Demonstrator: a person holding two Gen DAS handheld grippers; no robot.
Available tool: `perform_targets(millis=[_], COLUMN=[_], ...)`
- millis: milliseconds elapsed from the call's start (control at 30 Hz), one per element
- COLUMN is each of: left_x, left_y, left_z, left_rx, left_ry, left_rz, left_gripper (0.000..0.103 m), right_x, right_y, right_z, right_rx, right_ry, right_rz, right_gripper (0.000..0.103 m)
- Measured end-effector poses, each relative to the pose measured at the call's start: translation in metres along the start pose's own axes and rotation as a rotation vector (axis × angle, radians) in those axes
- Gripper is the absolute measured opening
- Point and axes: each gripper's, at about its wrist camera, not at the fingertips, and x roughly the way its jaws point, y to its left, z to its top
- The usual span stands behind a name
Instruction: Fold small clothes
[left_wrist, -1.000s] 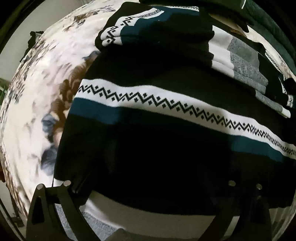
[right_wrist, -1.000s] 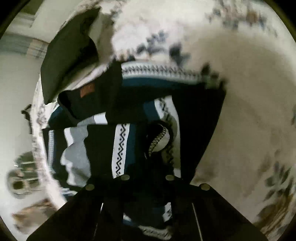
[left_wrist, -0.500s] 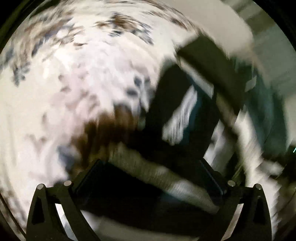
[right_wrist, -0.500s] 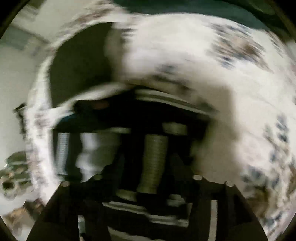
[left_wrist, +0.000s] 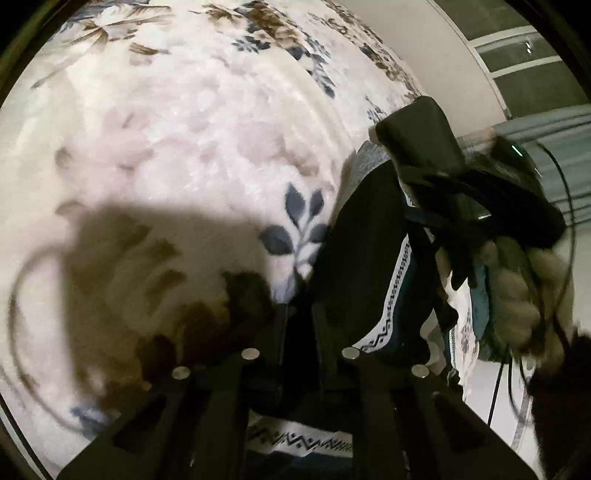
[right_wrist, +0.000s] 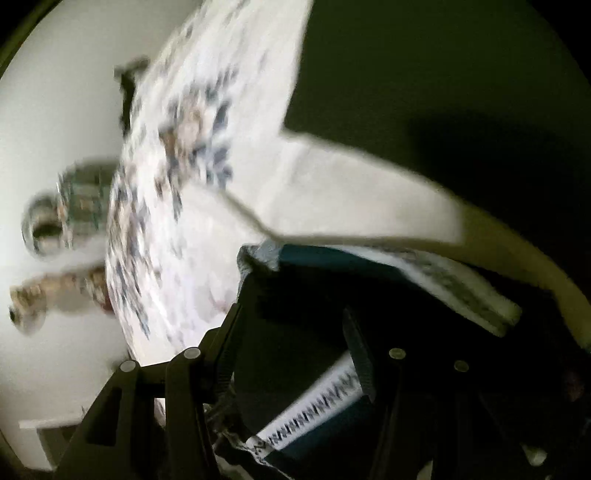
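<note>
Black knit garment with white zigzag bands (left_wrist: 373, 258) pinched in both closed claws, left (left_wrist: 300, 328) and right (right_wrist: 291, 365), lifted above floral fleece bed cover (left_wrist: 184, 129); folding apparently unfinished.

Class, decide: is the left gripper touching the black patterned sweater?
Touching. In the left wrist view the left gripper has its fingers nearly together, with the black patterned sweater pinched between them and draping from the tips.

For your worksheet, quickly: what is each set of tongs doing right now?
Left tongs: shut on the patterned sweater.
Right tongs: shut on the same sweater.
</note>
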Motion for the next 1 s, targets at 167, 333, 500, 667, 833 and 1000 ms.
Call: perform_targets(millis=[167,333,500,667,833,1000], left_x=[-0.001,0.003,-0.016,-0.037,-0.047,-0.043], left_y=[0.008,0.018,0.002,-0.025,-0.040,-0.048], left_z=[-0.008,-0.011,-0.003,0.000,-0.009,-0.041], left_rx=[0.023,0.023,0.148,0.340,0.403,0.414], left_ry=[0.012,0.061,0.083,-0.002,-0.068,-0.065], left_rz=[0.004,0.035,0.192,0.345,0.392,0.463], left_gripper=[0.010,0.007,0.010,0.094,0.095,0.095], right_x=[0.001,0.001,-0.051,-0.153,-0.223,-0.214], right_y=[0.009,-0.004,-0.042,-0.120,-0.221,-0.309], right_z=[0.001,0.010,-0.018,-0.133,-0.278,-0.319], right_rx=[-0.028,0.018,0.184,0.463,0.786,0.904], right_ry=[-0.062,-0.063,-0.125,-0.314,-0.401,-0.402], right_rz=[-0.049,-0.093,0.060,0.065,-0.129,-0.080], right_gripper=[0.005,0.005,0.046,0.048,0.057,0.057])
